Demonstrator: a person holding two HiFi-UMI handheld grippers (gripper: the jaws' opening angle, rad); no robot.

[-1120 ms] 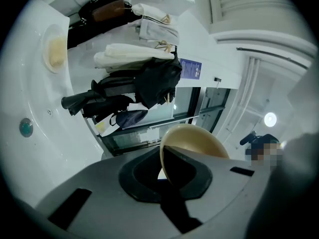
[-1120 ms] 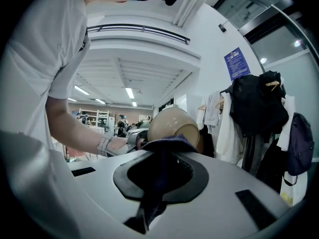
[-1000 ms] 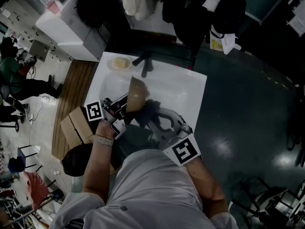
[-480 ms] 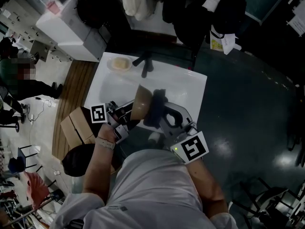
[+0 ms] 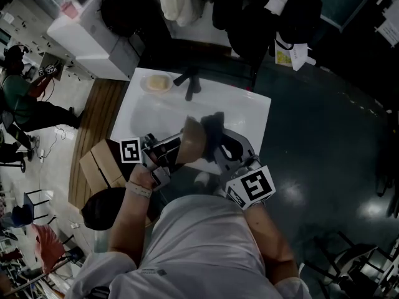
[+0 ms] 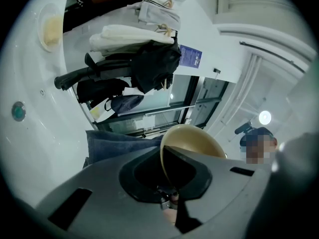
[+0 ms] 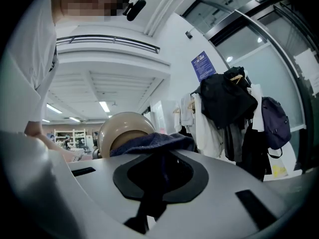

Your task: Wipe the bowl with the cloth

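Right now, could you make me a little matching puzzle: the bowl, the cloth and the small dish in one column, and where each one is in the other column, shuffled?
Things:
1. bowl
2. cloth
3. small dish

Places:
A. resting at the far left corner of the white table
B. clamped in the right gripper, up against the bowl
C. held tilted by its rim in the left gripper

Pairs: 1-C, 2-B, 3-A
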